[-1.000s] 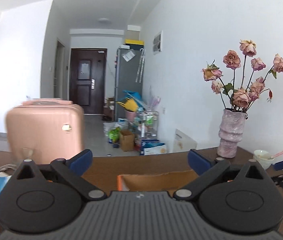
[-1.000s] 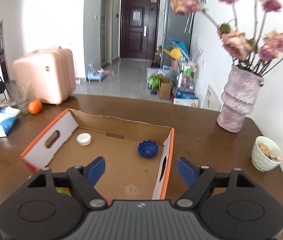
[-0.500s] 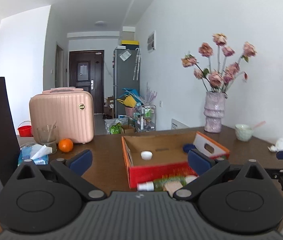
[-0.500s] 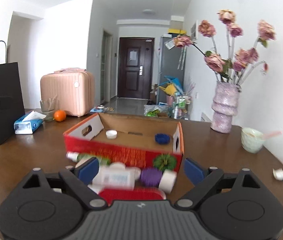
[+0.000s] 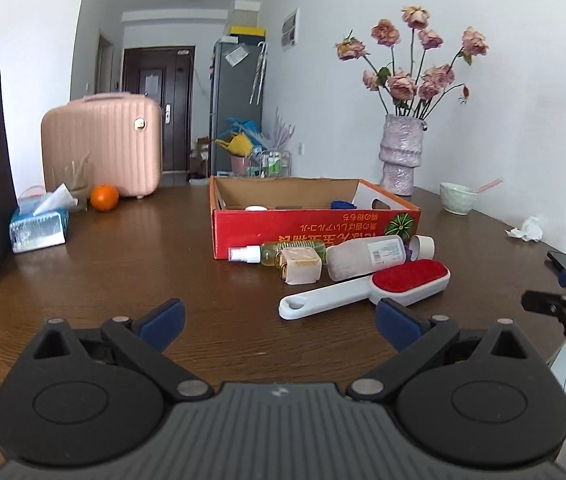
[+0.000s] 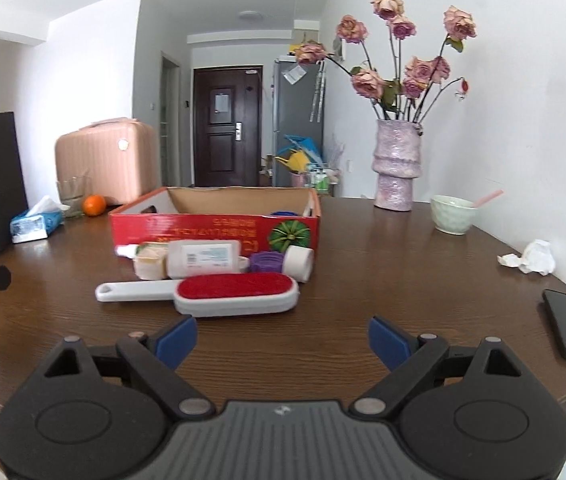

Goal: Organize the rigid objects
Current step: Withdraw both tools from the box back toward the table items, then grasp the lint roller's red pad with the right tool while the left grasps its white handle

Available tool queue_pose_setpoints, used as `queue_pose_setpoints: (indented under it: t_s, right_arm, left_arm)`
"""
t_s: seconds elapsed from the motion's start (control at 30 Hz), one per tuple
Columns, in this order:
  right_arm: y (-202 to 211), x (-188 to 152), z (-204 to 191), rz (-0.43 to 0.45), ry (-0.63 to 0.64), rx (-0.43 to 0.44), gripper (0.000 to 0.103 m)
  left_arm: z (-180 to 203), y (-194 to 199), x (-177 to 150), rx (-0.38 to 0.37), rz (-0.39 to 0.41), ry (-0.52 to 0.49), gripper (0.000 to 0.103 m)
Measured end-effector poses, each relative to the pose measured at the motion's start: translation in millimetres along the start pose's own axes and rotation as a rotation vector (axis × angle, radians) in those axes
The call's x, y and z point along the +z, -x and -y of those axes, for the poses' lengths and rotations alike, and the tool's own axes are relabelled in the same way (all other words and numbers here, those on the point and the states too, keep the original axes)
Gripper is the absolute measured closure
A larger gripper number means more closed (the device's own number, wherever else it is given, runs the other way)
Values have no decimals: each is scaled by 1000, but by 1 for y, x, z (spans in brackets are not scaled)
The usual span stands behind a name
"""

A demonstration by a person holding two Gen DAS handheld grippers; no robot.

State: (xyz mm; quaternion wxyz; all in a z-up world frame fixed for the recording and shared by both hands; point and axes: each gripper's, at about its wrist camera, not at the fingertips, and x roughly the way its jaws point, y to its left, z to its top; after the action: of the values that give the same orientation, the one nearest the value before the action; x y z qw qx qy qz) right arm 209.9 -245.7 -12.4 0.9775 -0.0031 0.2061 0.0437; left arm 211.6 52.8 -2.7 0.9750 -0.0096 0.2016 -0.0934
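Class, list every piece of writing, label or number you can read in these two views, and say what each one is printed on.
No text here can be read with confidence.
Red box front: a line of yellow characters, upside down, too distorted to quote.
White bottle label: fine print and a barcode, too small to read.
Papers on the grey cabinet and the door: too small and blurred.

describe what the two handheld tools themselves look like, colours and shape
Both look alike: the left tool and right tool each have a ribbed grey central body with a small logo, flanked by two black rounded housings with circular recesses and triangular cutouts, silver pivot pins, black linkage bars, and blue finger pads. No cables or sleeves show.
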Motion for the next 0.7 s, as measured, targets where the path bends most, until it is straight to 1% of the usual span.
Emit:
queue_pose_setpoints:
  t_s: [0.1,0.2,0.23,0.27,0.33,0.37,0.43,0.5,0.57,0.6,0.7]
  right_arm:
    - [0,-5,5,-4,-1,-15,11]
    - [-4,-5,13,-12,-49,-22,11]
    - [-7,-4,15,-11,-63,-20,11]
    - [-9,-4,17,-4,-76,-12,12]
    - [-18,-5,20,-2,-108,5,13]
    - [-24,-4,21,-13,-119,13,16]
    - [-38,-2,20,-39,-119,23,19]
    - [-52,5,19,-51,-111,24,19]
    - [-67,13,17,-55,-109,24,21]
    - [-74,17,17,-52,-109,28,23]
    - [-94,25,19,-57,-126,42,27]
  left_arm:
    - [1,-13,3,4,-16,30,0]
    - [0,-26,5,1,-32,35,0]
    - [0,-30,6,-2,-38,29,1]
    - [0,-36,7,-1,-46,23,4]
    - [-2,-50,8,14,-68,26,18]
    - [-4,-58,8,18,-87,42,21]
    - [-10,-74,8,-2,-128,92,33]
    - [-17,-89,9,-25,-166,131,37]
    - [-20,-104,13,-30,-194,135,40]
    - [-20,-110,15,-32,-201,132,44]
    - [-23,-125,20,-57,-212,146,47]
